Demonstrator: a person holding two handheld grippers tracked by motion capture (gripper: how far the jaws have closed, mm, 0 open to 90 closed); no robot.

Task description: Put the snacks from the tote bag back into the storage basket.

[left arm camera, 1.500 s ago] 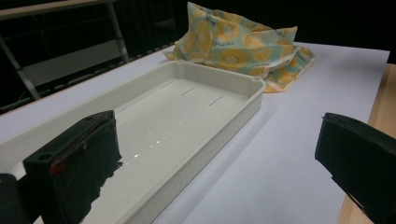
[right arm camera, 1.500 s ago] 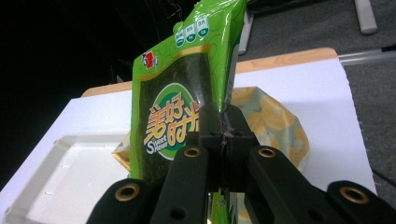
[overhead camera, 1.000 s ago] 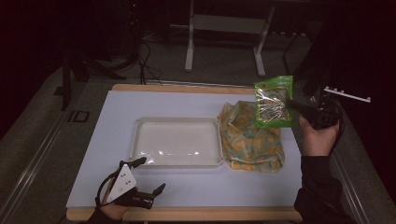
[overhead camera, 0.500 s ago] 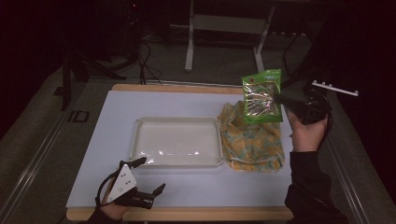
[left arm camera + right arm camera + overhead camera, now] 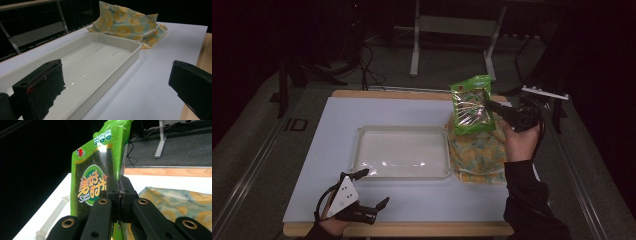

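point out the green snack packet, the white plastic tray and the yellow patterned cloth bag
green snack packet point(image 5: 92, 187): right gripper view, printed front
white plastic tray point(image 5: 402, 129): high view, far rim
yellow patterned cloth bag point(image 5: 125, 21): left gripper view, upper side

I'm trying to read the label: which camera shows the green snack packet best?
The right gripper view: the green snack packet is close up, its printed label readable, pinched by the right gripper. The high view shows it small, held above the patterned bag.

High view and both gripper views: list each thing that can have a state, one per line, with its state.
Green snack packet: sealed, upright, held in the air.
White tray: empty, flat on the table.
Yellow patterned bag: crumpled, lying beside the tray.
Right gripper: shut on the packet.
Left gripper: open, holding nothing.
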